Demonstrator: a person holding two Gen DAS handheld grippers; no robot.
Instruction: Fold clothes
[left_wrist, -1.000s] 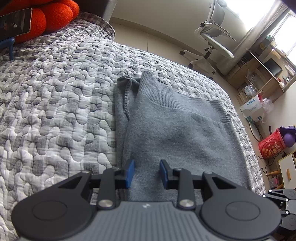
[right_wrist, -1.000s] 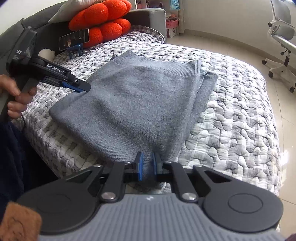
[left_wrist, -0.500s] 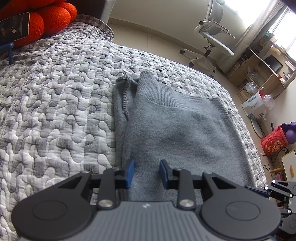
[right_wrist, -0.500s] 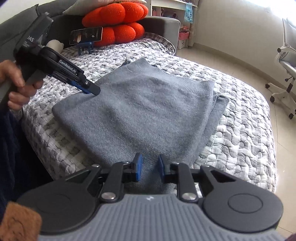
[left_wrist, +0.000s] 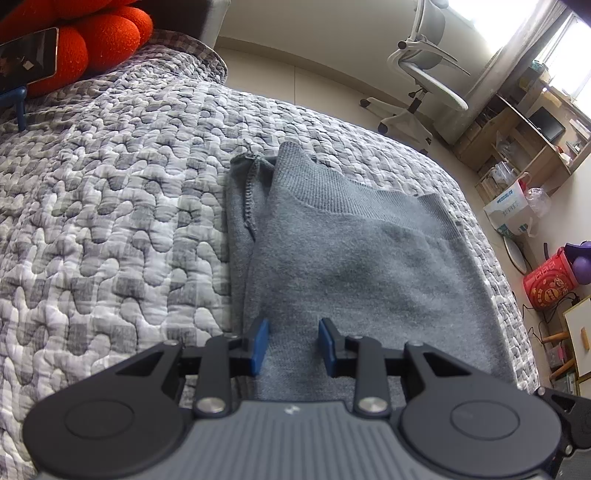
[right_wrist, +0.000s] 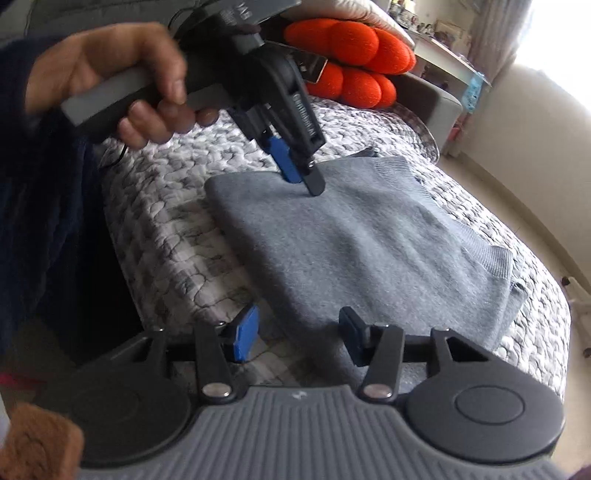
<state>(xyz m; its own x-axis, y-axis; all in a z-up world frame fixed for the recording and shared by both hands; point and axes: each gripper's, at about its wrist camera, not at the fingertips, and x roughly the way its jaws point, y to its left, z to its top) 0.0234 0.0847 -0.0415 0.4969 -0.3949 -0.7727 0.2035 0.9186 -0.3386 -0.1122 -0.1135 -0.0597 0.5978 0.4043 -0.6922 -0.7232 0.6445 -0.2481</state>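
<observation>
A grey knit sweater (left_wrist: 351, 266) lies folded flat on the quilted bed (left_wrist: 110, 221), ribbed hem at the far side. My left gripper (left_wrist: 291, 343) stands over its near left part, jaws apart, with flat cloth beneath them. In the right wrist view the left gripper (right_wrist: 303, 177) rests its fingertips on the sweater (right_wrist: 369, 251) near its far left corner, and a hand (right_wrist: 122, 85) holds its handle. My right gripper (right_wrist: 297, 332) is at the sweater's near edge, jaws opening. The cloth edge lies between the pads (right_wrist: 245, 332), and they do not press on it.
Orange cushions (right_wrist: 351, 55) and a phone on a blue stand (left_wrist: 29, 59) sit at the head of the bed (right_wrist: 166, 229). Beyond the bed are a white office chair (left_wrist: 421, 74), wooden shelves (left_wrist: 517, 147) and a red bucket (left_wrist: 550, 284) on the floor.
The right gripper's jaws went from shut on the sweater's near edge to wide apart, letting it go. It rolled and shifted toward the left gripper. The left gripper stayed put.
</observation>
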